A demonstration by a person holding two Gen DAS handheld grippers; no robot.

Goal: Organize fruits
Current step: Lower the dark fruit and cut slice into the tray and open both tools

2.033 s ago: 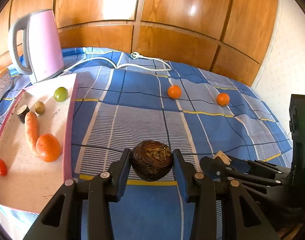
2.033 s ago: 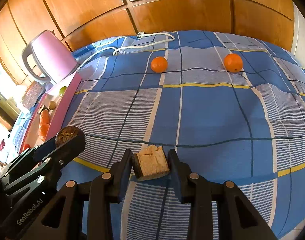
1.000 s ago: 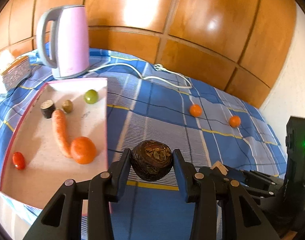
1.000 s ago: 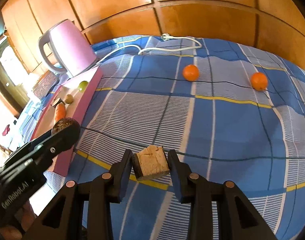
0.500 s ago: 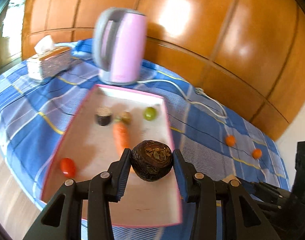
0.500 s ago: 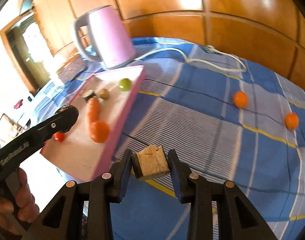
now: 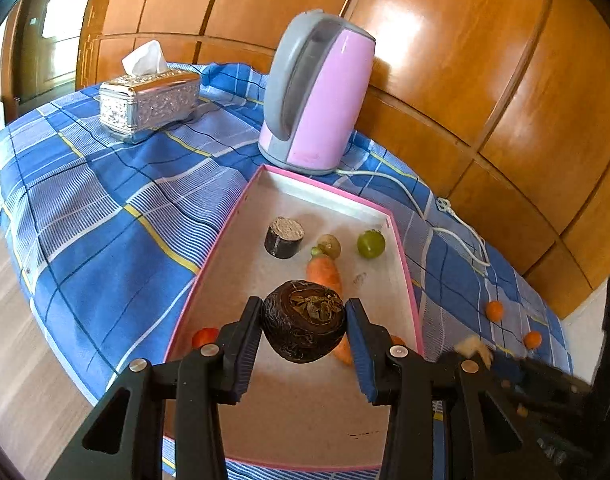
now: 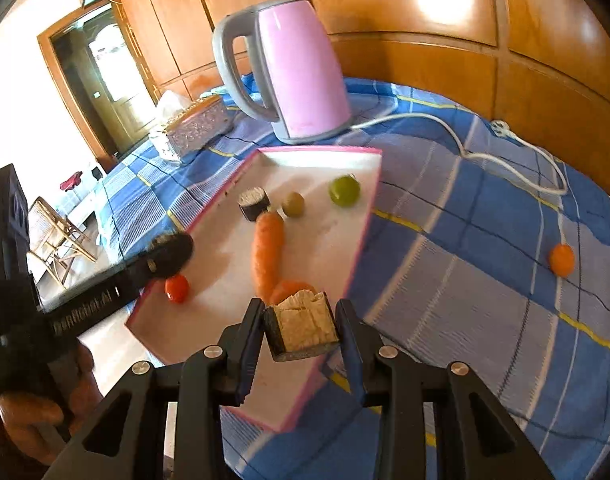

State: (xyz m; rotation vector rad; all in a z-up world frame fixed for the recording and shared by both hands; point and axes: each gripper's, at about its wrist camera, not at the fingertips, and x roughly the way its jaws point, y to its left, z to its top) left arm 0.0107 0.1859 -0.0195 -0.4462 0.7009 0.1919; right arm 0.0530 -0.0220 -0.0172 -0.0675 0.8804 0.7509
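My left gripper (image 7: 304,326) is shut on a dark brown wrinkled round fruit (image 7: 304,320) and holds it above the pink-rimmed tray (image 7: 401,240). The tray holds a carrot (image 7: 325,274), a green fruit (image 7: 371,243), a small brownish fruit (image 7: 329,245), a dark cut stub (image 7: 284,237) and a red tomato (image 7: 204,336). My right gripper (image 8: 301,330) is shut on a pale cut chunk with dark skin (image 8: 303,330), over the tray's near right corner (image 8: 305,404). An orange (image 8: 291,288) lies partly hidden behind the chunk. The left gripper (image 8: 165,256) shows over the tray's left rim.
A pink kettle (image 7: 317,96) stands behind the tray, its white cord (image 8: 505,144) trailing right. A silver tissue box (image 7: 149,102) sits at the back left. Two small oranges (image 8: 561,259) (image 7: 532,339) lie on the blue checked cloth to the right. Wooden panels back the table.
Both grippers have swung left over the tray, each still holding its item. The tray and kettle now fill the middle of both views.
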